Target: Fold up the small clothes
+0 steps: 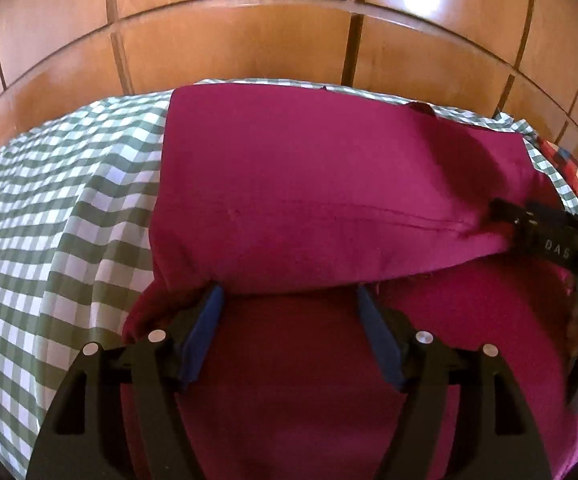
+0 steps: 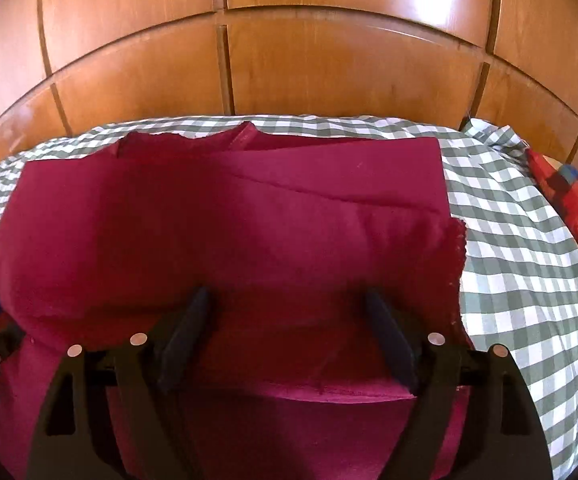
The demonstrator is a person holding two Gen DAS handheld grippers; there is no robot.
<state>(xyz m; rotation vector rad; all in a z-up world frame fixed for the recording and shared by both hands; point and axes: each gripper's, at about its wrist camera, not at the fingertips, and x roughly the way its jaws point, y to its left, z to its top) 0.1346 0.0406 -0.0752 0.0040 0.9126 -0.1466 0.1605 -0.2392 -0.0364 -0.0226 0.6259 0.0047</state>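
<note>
While both claws stand over it, the magenta garment (image 1: 329,184) lies folded on the green-and-white checked sheet (image 1: 49,208), its long axis running crosswise to the fingers of either claw, from one claw's side to the other's.

Item: magenta garment. Upper layer folded over a lower one; the fold's near edge sits just ahead of the left gripper (image 1: 289,300) fingertips. In the right wrist view its frayed right edge (image 2: 457,264) hangs ahead and right of the claw, and its far edge lies toward the wooden panelled wall (image 2: 289,60).

Item: left gripper. Jaws wide, blue pads (image 1: 209,312) apart, cloth beneath and between them, nothing pinched.

Item: right gripper (image 2: 289,300). Jaws wide, dark pads (image 2: 193,312) apart over the cloth, nothing clamped. From the left claw it shows at the far right, its tip at the fold's right end; whether it touches there cannot be told.

Item: multicoloured plaid cloth (image 2: 573,208). Well right of the right claw, on the sheet.
</note>
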